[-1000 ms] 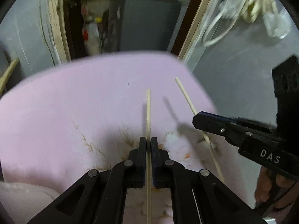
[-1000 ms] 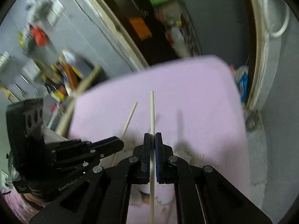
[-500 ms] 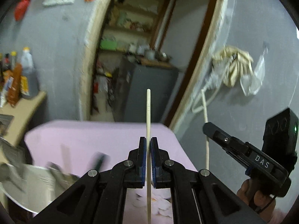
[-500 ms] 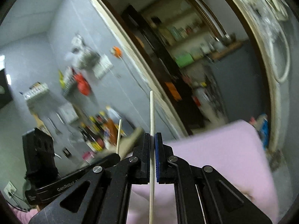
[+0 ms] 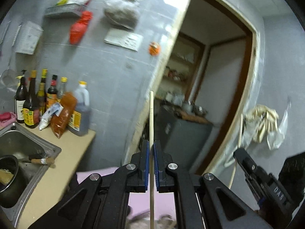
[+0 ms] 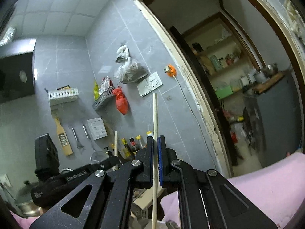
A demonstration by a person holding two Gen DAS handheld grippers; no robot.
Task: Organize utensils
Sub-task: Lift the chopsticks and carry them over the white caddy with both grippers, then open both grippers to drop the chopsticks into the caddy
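Far left: sink (image 5: 24, 143) sunk into the surface (image 5: 63, 164), sauce bottles (image 5: 43, 103) along its back edge by the wall. Left hand-held gripper (image 5: 152, 148) clamped on one pale chopstick (image 5: 151, 118), held up in the air. Right hand-held gripper (image 6: 156, 147) clamped on a second chopstick (image 6: 155, 114), likewise aloft, doorway (image 6: 238, 95) beyond.

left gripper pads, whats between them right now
One pale wooden chopstick runs lengthwise between the shut left gripper pads, its tip sticking out ahead; the left wrist view shows it.
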